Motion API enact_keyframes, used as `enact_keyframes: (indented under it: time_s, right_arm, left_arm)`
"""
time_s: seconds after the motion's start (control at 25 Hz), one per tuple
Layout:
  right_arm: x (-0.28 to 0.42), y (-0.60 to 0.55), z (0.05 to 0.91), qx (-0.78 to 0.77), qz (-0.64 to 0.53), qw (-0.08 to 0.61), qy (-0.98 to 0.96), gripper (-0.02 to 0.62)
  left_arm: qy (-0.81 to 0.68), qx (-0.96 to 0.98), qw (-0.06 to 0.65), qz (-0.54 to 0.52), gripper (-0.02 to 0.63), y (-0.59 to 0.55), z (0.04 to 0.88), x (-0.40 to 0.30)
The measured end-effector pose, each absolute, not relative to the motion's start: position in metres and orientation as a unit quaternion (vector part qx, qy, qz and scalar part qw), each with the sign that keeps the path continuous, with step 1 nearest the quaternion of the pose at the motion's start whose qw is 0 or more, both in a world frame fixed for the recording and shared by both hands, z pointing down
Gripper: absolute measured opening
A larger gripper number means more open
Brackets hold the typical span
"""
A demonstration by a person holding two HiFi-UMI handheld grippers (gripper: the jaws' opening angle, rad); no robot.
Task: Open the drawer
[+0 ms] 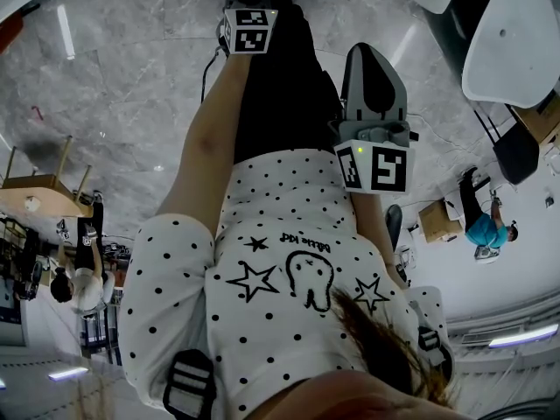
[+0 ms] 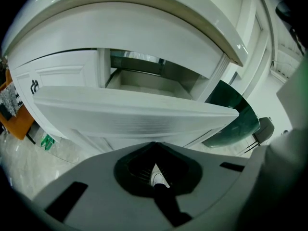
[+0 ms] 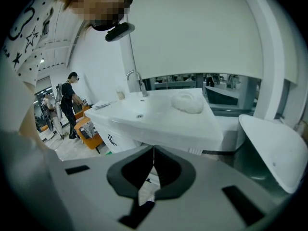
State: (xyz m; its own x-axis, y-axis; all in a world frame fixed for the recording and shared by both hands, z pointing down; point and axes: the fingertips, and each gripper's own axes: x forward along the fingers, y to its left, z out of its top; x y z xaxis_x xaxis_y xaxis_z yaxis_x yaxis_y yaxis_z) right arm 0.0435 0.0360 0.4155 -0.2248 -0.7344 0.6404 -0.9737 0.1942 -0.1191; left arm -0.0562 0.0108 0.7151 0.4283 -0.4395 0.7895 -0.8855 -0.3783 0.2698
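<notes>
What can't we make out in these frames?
- Inside of the drawer: left gripper view, hidden behind its own front panel.
- Drawer handle: left gripper view, none shows; the shut left gripper covers the lower front.
- Drawer as a whole: head view, can't be made out; the person's shirt fills the middle.

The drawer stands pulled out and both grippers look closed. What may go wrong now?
The open drawer juts out right ahead of the left gripper; a forward move might knock its front panel. The left gripper's jaws are together on nothing, so it has no hold if the drawer rolls back.
</notes>
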Motion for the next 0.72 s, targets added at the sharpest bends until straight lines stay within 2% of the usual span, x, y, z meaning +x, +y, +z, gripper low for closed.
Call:
enact_keyframes:
  time_s: [0.72]
  right_arm:
    - [0.052,0.035,0.406,0.588,0.254,0.214,-0.738,0.014]
  left_arm:
    - [-0.437,0.771,0.347,0.309,0.005,0.009,0.697,-0.06]
